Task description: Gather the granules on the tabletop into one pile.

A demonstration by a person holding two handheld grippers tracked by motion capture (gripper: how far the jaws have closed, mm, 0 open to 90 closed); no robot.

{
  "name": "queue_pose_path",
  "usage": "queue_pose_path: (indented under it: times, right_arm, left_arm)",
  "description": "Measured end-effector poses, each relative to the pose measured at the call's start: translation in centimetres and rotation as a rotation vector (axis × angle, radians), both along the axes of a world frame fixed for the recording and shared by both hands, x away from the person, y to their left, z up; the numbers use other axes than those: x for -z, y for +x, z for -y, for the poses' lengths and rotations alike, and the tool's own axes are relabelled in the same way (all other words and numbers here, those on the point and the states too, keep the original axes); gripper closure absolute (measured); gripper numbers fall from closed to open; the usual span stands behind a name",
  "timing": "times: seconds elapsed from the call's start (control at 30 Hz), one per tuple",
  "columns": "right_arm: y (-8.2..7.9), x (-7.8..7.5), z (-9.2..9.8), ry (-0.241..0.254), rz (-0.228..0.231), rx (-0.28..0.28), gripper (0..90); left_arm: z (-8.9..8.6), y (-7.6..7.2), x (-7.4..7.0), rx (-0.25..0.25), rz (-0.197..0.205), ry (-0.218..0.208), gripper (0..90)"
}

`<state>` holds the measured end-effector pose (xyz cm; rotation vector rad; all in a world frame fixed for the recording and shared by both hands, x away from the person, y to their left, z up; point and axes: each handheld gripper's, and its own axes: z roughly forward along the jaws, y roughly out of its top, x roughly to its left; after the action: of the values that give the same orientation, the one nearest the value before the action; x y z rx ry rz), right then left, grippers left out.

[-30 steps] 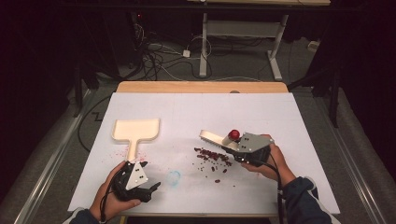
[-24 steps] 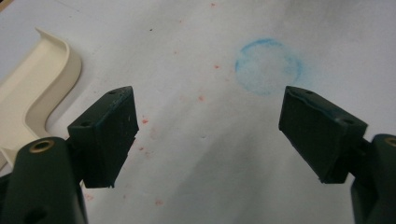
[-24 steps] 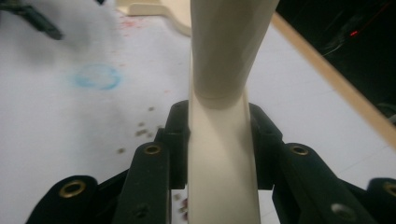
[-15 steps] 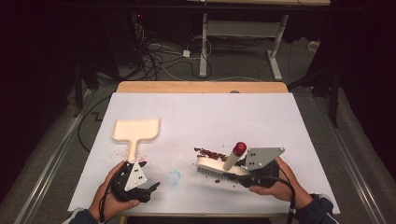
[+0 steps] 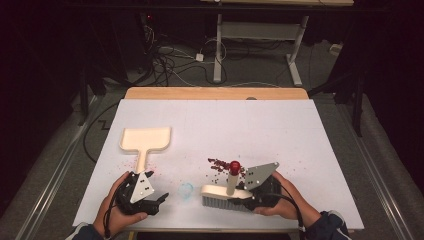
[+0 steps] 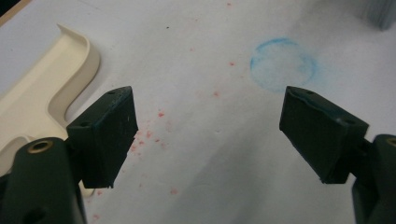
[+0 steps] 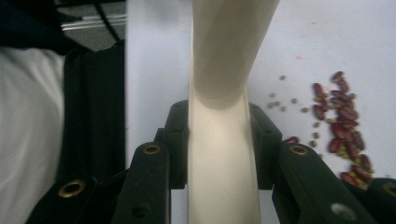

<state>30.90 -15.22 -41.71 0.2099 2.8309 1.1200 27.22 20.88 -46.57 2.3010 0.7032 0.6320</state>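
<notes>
**Right gripper pulls the brush back toward the table's near edge**

The right gripper (image 5: 248,192) stays clamped on the brush (image 5: 226,193), which has slid from right of centre to the lower middle of the high view. The beans (image 5: 220,165) now lie just above its bristles, so a sweep leftward toward the dustpan (image 5: 146,139) looks set up. The left gripper (image 5: 161,201), jaws spread and empty, rests at lower left, just below the dustpan's handle, its hand flat and unmoved.
</notes>
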Motion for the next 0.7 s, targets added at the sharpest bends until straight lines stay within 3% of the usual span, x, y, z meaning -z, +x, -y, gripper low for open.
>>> queue_pose_path:
  times: [0.13,0.27,0.57,0.7]
  right_arm:
    - [2.0,0.3,0.0,0.013,-0.031,0.038,67.4]
    - [3.6,0.3,-0.1,0.029,-0.017,0.081,67.4]
    - [5.5,0.0,-0.7,0.038,0.029,0.193,67.6]
    - [5.7,-0.4,-0.9,0.100,0.011,0.256,67.6]
  left_arm:
    - [0.0,0.0,0.0,0.002,-0.001,-0.001,18.3]
    - [0.0,0.0,0.0,0.002,-0.002,-0.004,18.3]
    - [0.1,0.0,0.1,0.007,-0.006,-0.003,18.3]
    - [0.1,0.0,0.1,0.006,-0.006,-0.003,18.3]
